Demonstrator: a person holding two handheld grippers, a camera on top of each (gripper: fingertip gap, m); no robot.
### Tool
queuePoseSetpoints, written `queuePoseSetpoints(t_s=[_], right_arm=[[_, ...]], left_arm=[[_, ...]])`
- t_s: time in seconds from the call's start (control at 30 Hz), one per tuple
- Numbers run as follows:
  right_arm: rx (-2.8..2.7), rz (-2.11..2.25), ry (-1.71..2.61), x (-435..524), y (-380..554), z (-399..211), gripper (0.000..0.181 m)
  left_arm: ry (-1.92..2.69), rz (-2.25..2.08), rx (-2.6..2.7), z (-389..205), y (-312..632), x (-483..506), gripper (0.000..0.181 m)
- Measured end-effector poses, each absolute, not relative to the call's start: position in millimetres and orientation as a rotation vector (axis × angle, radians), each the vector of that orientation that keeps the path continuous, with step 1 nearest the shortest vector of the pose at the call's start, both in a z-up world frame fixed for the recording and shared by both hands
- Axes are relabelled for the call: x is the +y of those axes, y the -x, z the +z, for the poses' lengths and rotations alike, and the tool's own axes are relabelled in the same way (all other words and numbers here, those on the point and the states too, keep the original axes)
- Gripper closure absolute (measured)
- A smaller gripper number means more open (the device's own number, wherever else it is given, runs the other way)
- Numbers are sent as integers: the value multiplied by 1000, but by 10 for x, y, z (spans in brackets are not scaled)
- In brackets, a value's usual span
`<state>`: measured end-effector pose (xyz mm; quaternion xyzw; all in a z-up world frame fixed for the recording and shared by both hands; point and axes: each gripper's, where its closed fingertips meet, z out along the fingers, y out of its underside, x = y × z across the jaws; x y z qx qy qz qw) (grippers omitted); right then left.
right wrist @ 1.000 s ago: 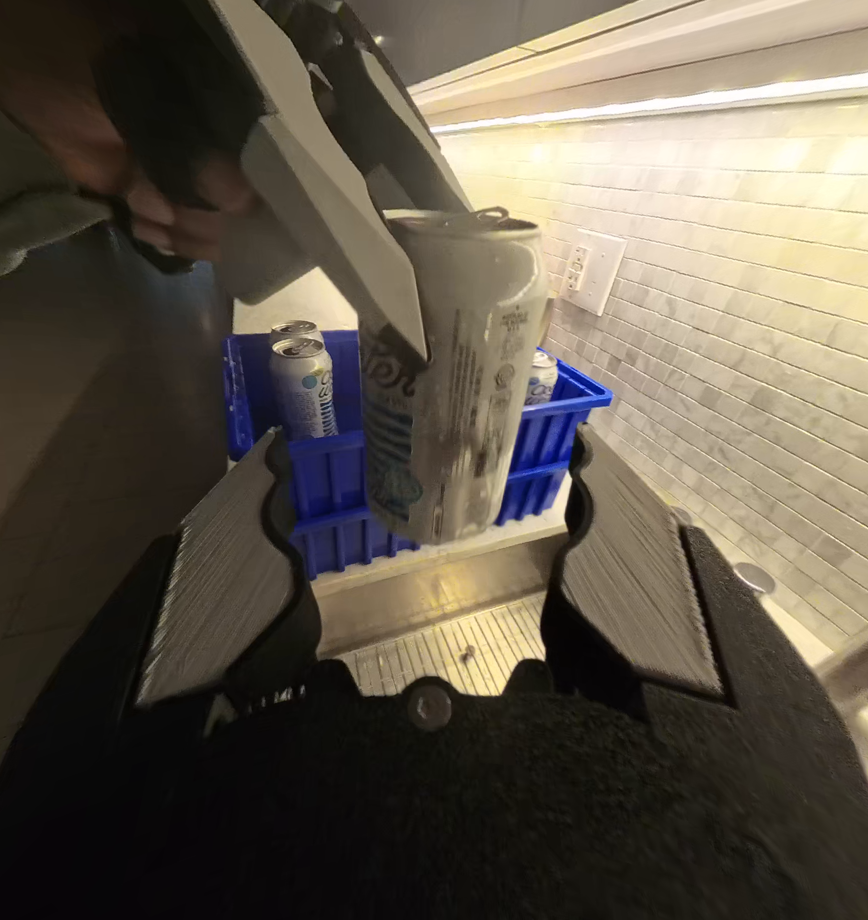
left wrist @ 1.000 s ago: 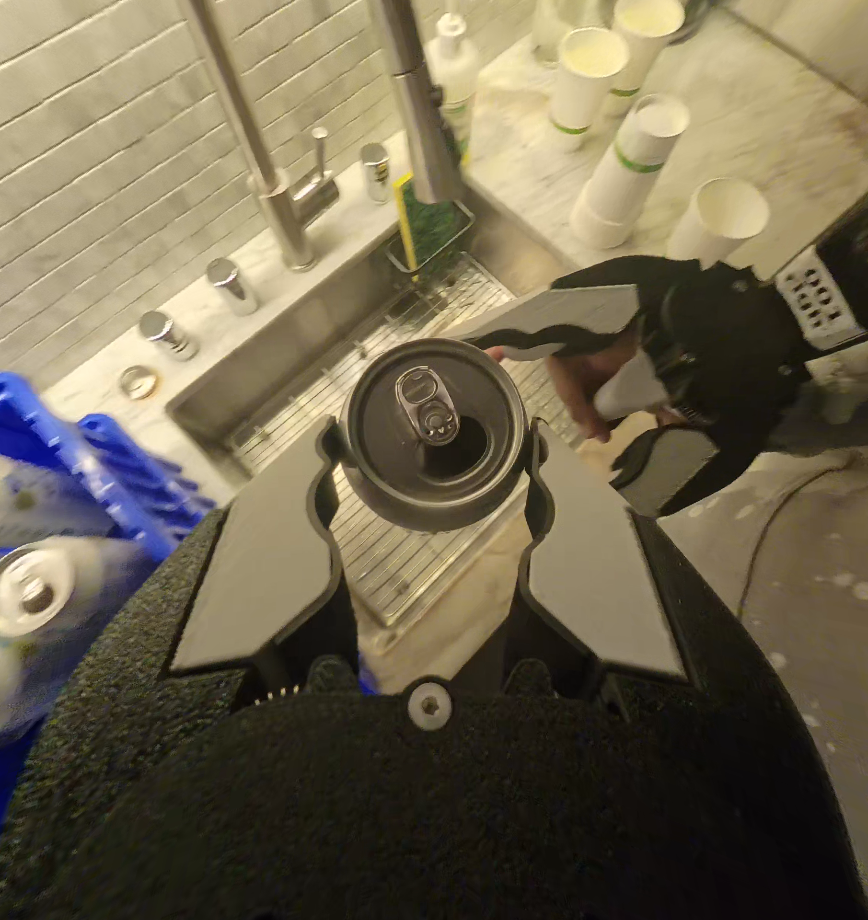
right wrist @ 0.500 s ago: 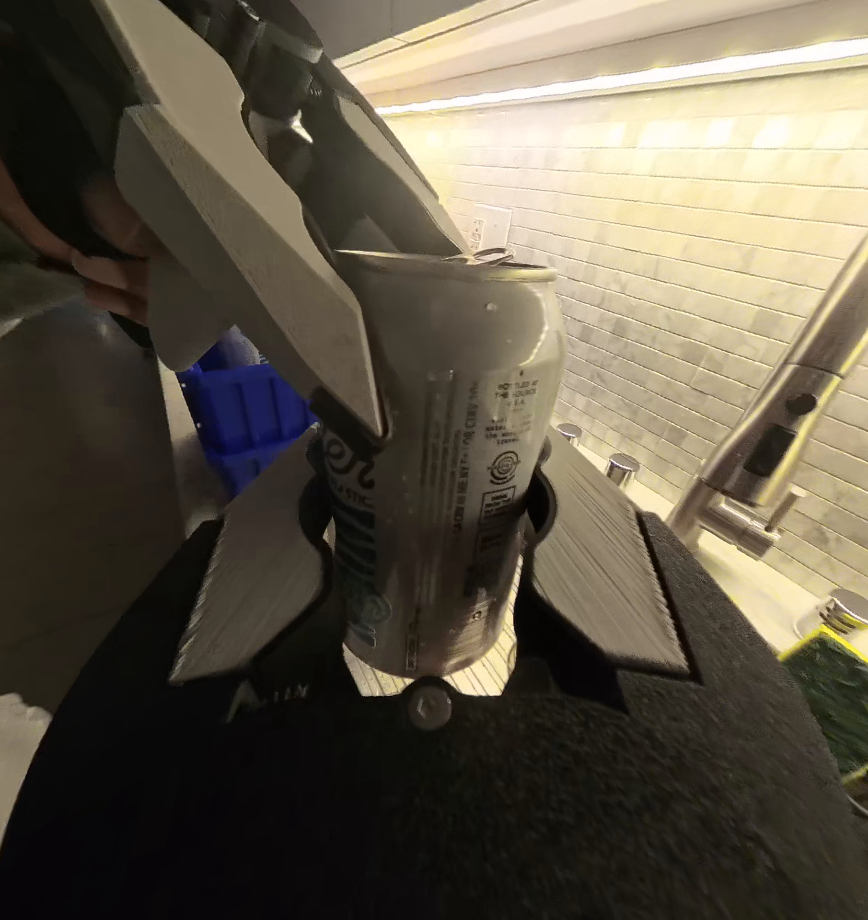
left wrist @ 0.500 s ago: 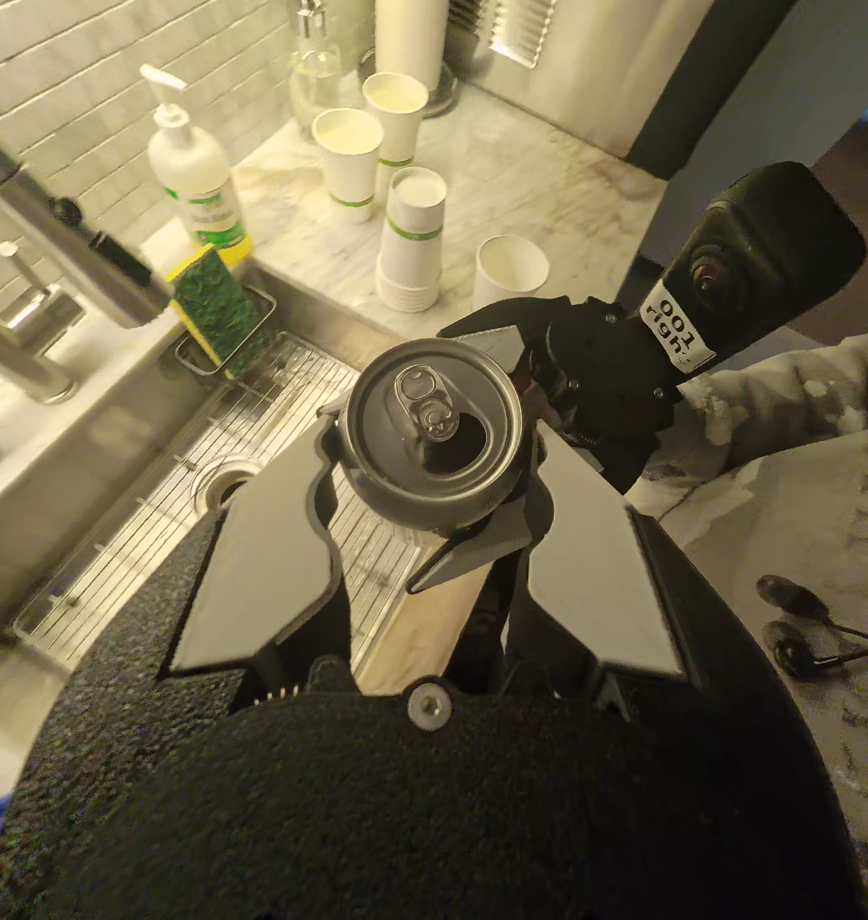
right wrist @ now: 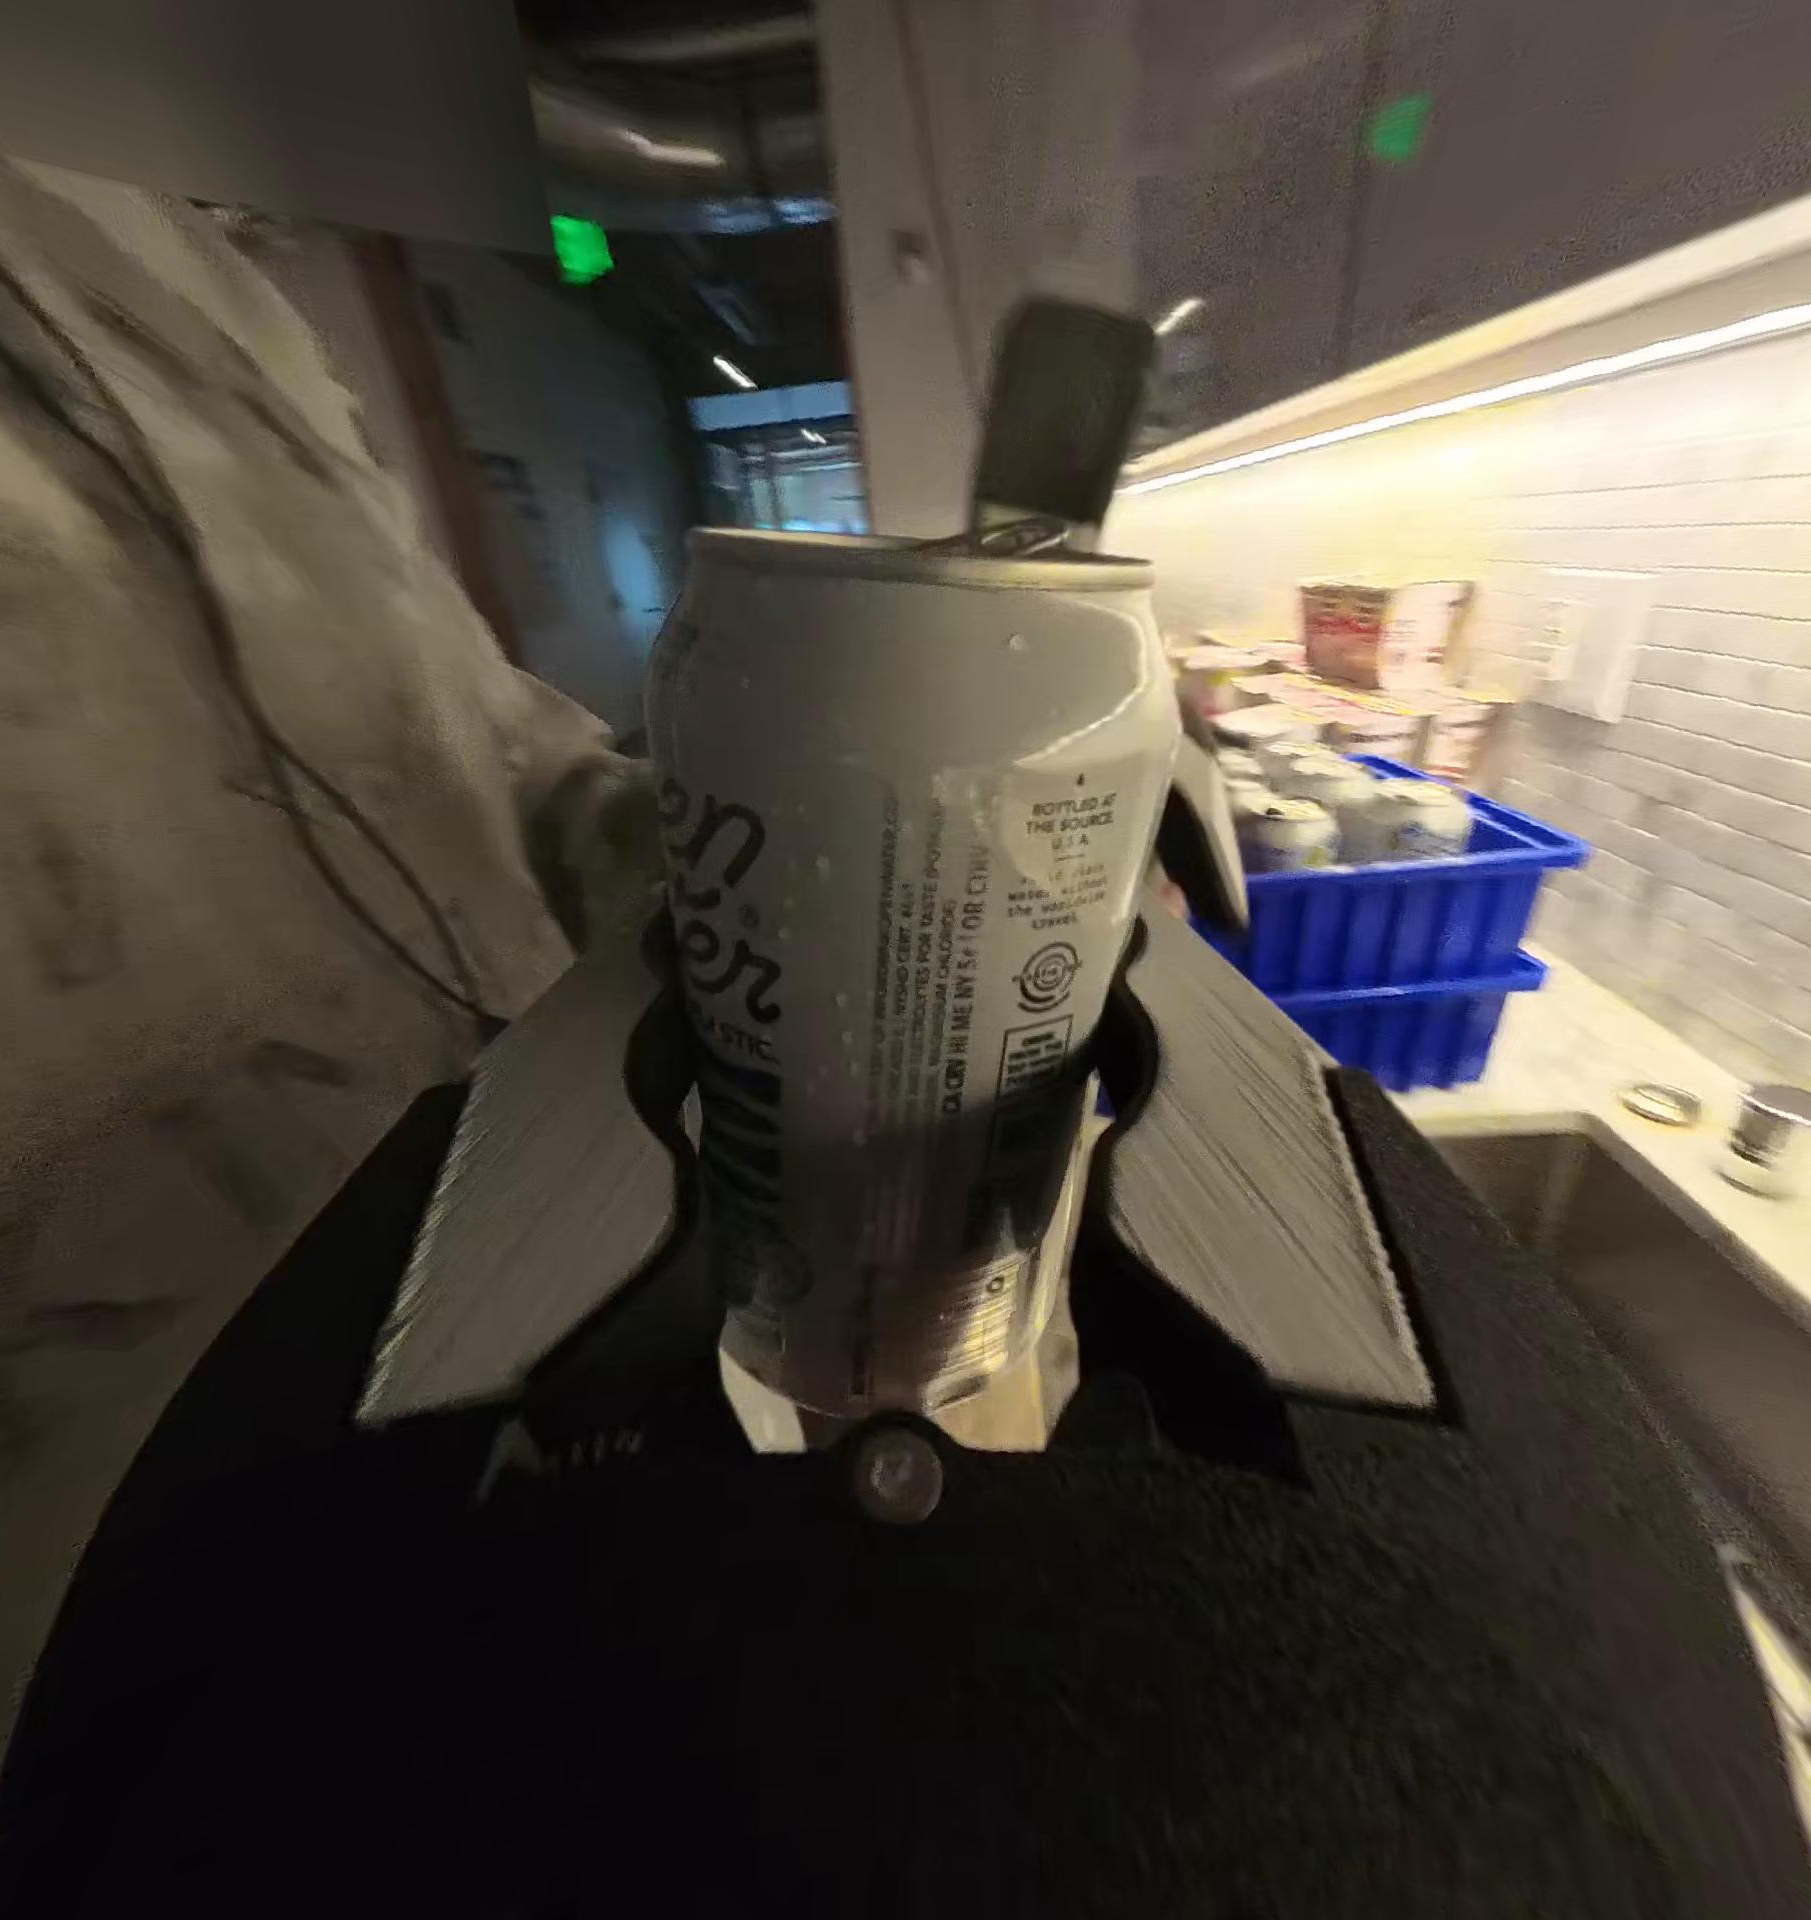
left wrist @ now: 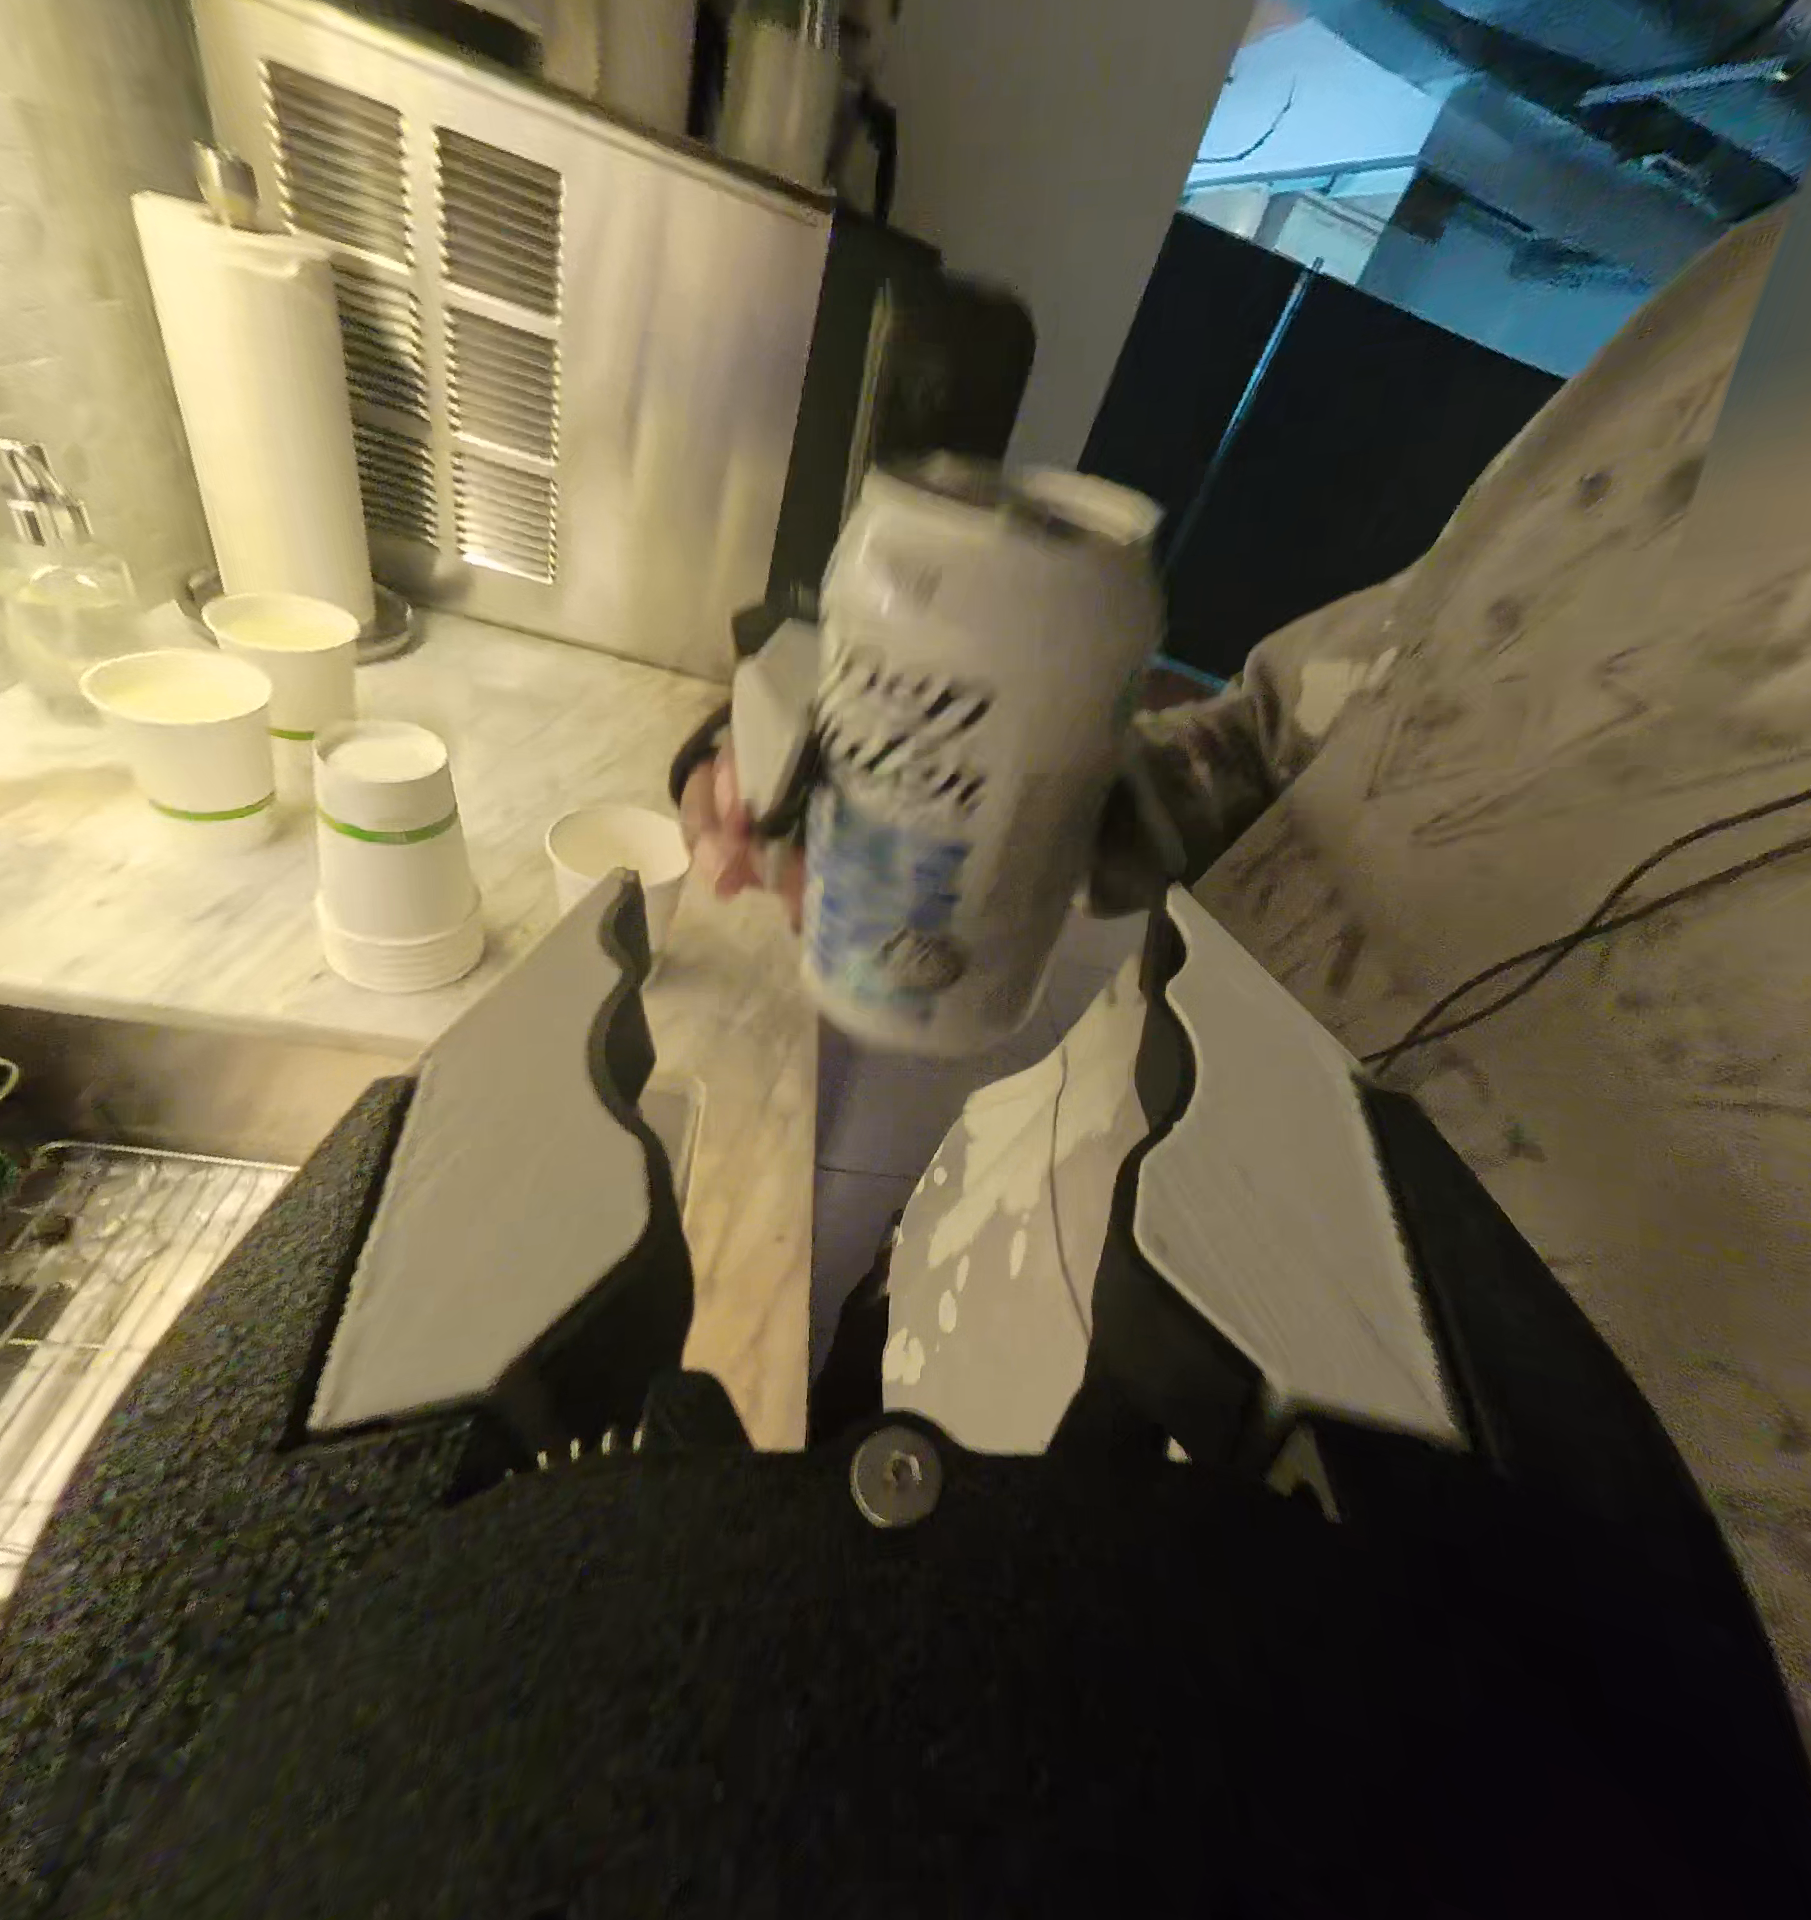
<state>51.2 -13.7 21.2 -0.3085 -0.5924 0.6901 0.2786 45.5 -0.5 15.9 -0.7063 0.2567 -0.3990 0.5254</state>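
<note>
The right gripper [right wrist: 896,1049] now clamps its fingers on the white can [right wrist: 906,935], upright. The left gripper [left wrist: 896,997] has let go; its fingers stand wide and empty, the can [left wrist: 968,769] just beyond. Farther off, paper cups [left wrist: 392,842] on the bench [left wrist: 80,894], and a blue crate [right wrist: 1400,925].

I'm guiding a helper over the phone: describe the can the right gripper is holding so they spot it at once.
Start at the blue plastic crate of cans on the pale counter by the tiled wall. Nearer the camera, the right gripper clamps a white aluminium drink can upright. Unlike the crated cans, it is held in the air, opened, and dented near its top.
</note>
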Motion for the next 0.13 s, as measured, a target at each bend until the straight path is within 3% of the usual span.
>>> queuePoseSetpoints(t_s=[0.03,0.13], right_arm=[[-1605,1896,797,-155,-552,284,104],[-1630,1953,717,-186,-588,469,104]], left_arm=[[1705,-959,618,58,-478,21,87],[1739,-995,637,-190,-657,90,91]])
